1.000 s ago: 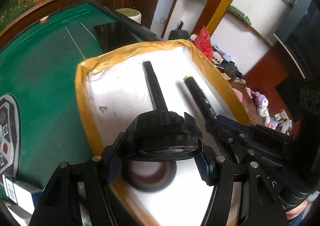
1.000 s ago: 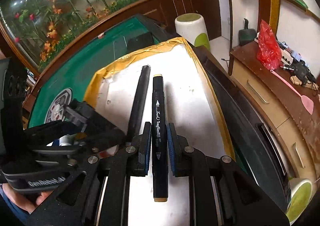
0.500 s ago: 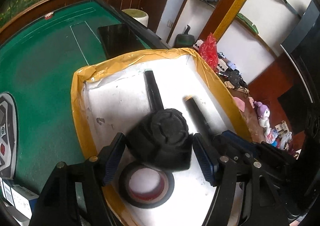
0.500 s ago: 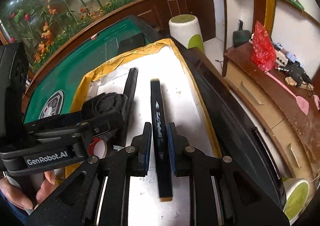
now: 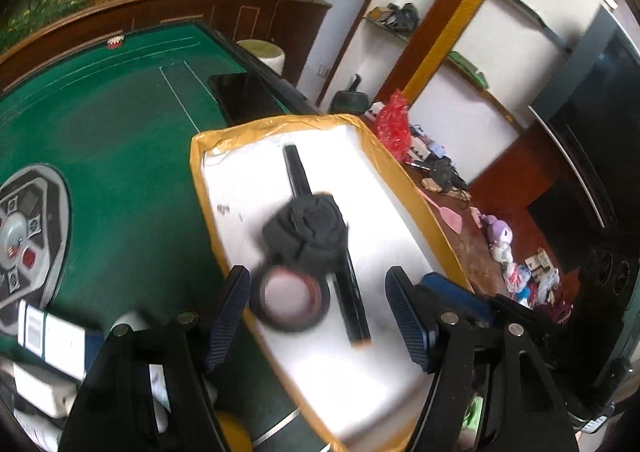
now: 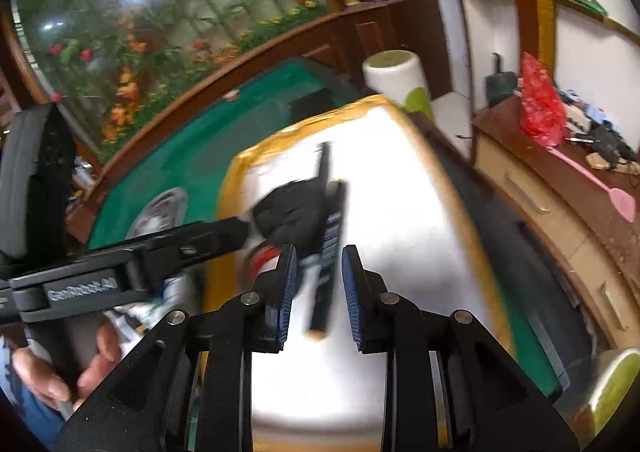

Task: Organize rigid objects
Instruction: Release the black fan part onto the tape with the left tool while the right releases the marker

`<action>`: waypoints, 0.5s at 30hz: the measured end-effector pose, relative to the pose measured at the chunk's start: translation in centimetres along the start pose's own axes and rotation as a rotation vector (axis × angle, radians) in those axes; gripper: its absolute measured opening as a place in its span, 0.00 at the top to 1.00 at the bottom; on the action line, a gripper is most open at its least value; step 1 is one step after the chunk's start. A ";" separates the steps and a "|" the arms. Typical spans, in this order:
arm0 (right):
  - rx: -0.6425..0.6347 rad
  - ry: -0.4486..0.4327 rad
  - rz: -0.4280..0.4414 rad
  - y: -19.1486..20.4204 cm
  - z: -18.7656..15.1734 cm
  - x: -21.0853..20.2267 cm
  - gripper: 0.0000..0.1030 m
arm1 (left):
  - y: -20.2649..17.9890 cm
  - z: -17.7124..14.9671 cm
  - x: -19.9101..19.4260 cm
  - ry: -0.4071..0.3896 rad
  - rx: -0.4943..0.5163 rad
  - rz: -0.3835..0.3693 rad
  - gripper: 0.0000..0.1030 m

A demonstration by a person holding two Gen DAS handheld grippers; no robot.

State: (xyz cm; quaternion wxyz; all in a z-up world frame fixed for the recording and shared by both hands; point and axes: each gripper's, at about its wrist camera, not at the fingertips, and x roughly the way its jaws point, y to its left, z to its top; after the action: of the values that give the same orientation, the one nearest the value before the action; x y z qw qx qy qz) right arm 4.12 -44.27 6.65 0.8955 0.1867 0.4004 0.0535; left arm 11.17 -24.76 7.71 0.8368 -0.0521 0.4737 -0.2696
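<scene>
A white tray with a yellow taped rim (image 5: pixel 208 212) (image 6: pixel 476 248) lies on the green table. In it lie a black handheld fan (image 5: pixel 306 234) (image 6: pixel 294 210) with its long handle pointing away, a roll of black tape (image 5: pixel 290 302) partly under the fan head, and a black marker (image 5: pixel 354 302) (image 6: pixel 326 264). My left gripper (image 5: pixel 318 314) is open and empty, above the tray's near end. My right gripper (image 6: pixel 318 290) is open and empty, with the marker lying on the tray below its fingers. The left gripper's body (image 6: pixel 132 256) shows in the right wrist view.
A white and blue box (image 5: pixel 52 340) and other white items lie on the green felt (image 5: pixel 120 156) at the lower left. A grey control panel (image 5: pixel 28 228) sits in the table's middle. A wooden side cabinet (image 6: pixel 560 220) with clutter stands to the right.
Both grippers opened and drew back. The fan dropped from the left gripper onto the tray over the tape roll. The marker left the right gripper and lies on the tray.
</scene>
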 end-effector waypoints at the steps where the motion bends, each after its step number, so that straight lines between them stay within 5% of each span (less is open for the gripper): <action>1: -0.015 -0.001 0.015 0.6 -0.5 -0.3 0.77 | 0.0 -0.7 -0.6 -0.010 0.007 0.003 0.31; 9: -0.105 0.013 0.062 5.4 -3.9 -0.8 0.77 | 3.2 -4.3 -4.8 -0.061 -0.008 -0.021 0.30; 15: -0.137 0.059 0.089 7.6 -5.6 0.2 0.77 | 7.4 -7.5 -8.0 -0.104 -0.036 0.038 0.30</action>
State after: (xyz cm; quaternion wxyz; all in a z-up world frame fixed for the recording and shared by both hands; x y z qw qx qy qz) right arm 0.54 -35.57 5.94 0.8906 0.1410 0.4135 0.1260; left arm 4.77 -13.21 7.19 0.8641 -0.0723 0.4353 -0.2422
